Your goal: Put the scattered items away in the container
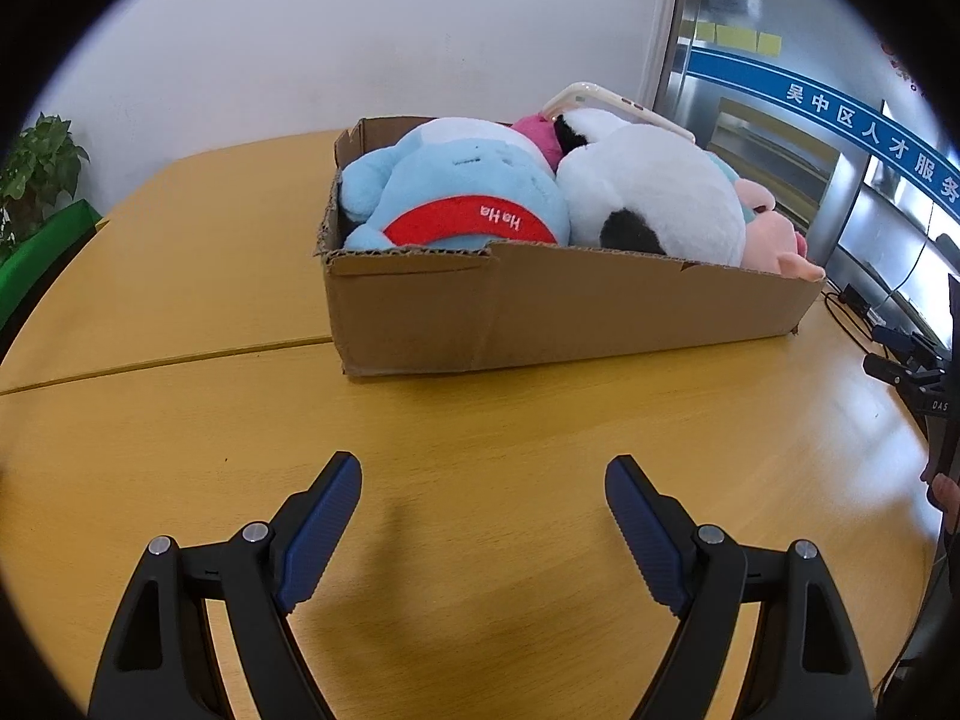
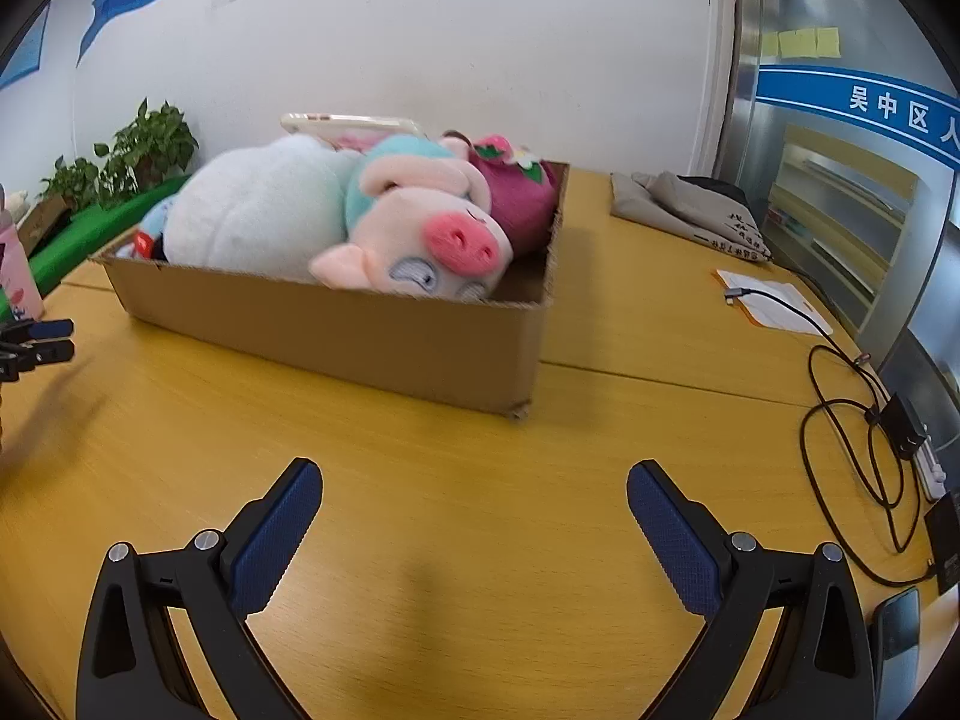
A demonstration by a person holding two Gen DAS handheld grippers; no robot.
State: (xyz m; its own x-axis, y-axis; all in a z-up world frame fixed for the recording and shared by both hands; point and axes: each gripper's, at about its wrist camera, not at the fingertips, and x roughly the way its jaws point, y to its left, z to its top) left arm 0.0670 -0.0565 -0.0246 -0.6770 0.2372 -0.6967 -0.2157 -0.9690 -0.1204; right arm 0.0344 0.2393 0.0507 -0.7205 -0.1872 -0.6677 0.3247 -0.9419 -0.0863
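Observation:
A shallow cardboard box (image 1: 540, 312) (image 2: 372, 336) stands on the wooden table, full of plush toys. In it lie a blue plush with a red band (image 1: 462, 192), a white and black plush (image 1: 654, 192) (image 2: 258, 204), a pink pig plush (image 2: 420, 234) (image 1: 774, 228) and a magenta plush (image 2: 522, 198). A phone in a pale case (image 2: 354, 123) rests on top at the back. My left gripper (image 1: 483, 474) is open and empty above bare table in front of the box. My right gripper (image 2: 474, 480) is open and empty in front of the box too.
Right of the box lie a folded grey cloth (image 2: 690, 210), a paper with a cable plug (image 2: 768, 300), looped black cables and an adapter (image 2: 900, 420), and a dark phone (image 2: 894, 630). Potted plants (image 2: 144, 150) stand at the left; a pink bottle (image 2: 18, 264) stands near the left edge.

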